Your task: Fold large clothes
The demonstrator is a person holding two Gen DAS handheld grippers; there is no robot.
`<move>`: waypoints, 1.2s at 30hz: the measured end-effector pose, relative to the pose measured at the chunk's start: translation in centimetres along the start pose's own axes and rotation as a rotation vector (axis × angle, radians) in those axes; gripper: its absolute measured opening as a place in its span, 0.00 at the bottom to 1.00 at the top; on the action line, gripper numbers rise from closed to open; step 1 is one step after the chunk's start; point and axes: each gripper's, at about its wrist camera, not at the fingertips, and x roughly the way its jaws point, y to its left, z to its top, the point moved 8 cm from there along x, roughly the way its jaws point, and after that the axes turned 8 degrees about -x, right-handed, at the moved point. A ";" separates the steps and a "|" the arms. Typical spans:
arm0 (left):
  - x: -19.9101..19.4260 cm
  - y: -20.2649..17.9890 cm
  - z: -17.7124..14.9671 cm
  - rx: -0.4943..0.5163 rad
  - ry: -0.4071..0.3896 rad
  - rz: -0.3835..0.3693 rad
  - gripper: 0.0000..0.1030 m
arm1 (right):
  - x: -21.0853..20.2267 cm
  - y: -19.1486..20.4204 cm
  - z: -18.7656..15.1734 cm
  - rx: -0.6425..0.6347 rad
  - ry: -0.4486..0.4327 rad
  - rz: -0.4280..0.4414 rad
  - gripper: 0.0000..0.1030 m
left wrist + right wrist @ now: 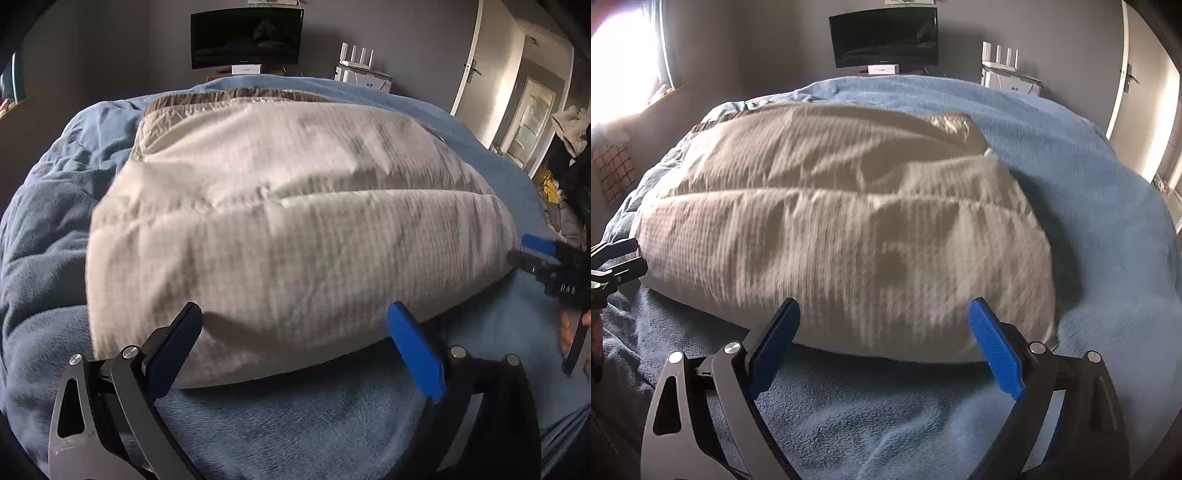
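Both grippers, left gripper (295, 328) and right gripper (884, 325), hover with jaws released before the folded beige garment (288, 221) on the bed (332, 413); next fold needs matched near-edge corners.

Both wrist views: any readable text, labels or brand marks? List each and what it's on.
"DAS": white letters on the black body of the right claw, seen at the right edge of the left wrist view.
Small white box under the black monitor: carries print, too small to read.
Monitor's lower bezel: a mark, too blurred to read.
White box under the white router with four antennas: small marks, unreadable.
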 end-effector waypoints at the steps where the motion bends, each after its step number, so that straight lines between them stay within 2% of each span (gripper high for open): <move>1: 0.4 0.0 0.0 -0.003 -0.006 0.015 0.93 | 0.2 0.2 -0.1 -0.001 -0.004 -0.009 0.86; 5: 1.5 -0.1 -0.3 0.017 -0.021 0.066 0.93 | 0.7 1.2 0.3 -0.055 -0.057 -0.049 0.87; 8: 2.2 0.0 -0.4 0.024 -0.029 0.090 0.93 | 1.8 1.7 0.1 -0.071 -0.057 -0.056 0.87; 11: 2.8 0.1 -0.4 0.027 -0.032 0.100 0.95 | 2.7 1.6 -0.1 -0.067 -0.070 -0.071 0.92; 15: 3.3 0.1 0.0 0.019 -0.047 0.094 0.95 | 3.3 1.5 0.9 -0.062 -0.107 -0.073 0.93; 21: 4.2 0.1 2.7 -0.006 -0.069 0.056 0.95 | 4.4 2.0 4.3 -0.057 -0.136 -0.068 0.93; 26: 5.4 -0.8 5.6 0.073 -0.075 0.064 0.95 | 6.2 1.9 7.7 -0.019 -0.105 -0.037 0.93; 31: 7.6 -1.0 8.7 0.058 -0.021 0.058 0.95 | 8.8 2.2 11.4 -0.030 -0.032 -0.028 0.93; 36: 11.2 -0.4 13.5 0.036 0.024 0.088 0.95 | 11.6 2.2 14.5 -0.065 0.042 -0.030 0.93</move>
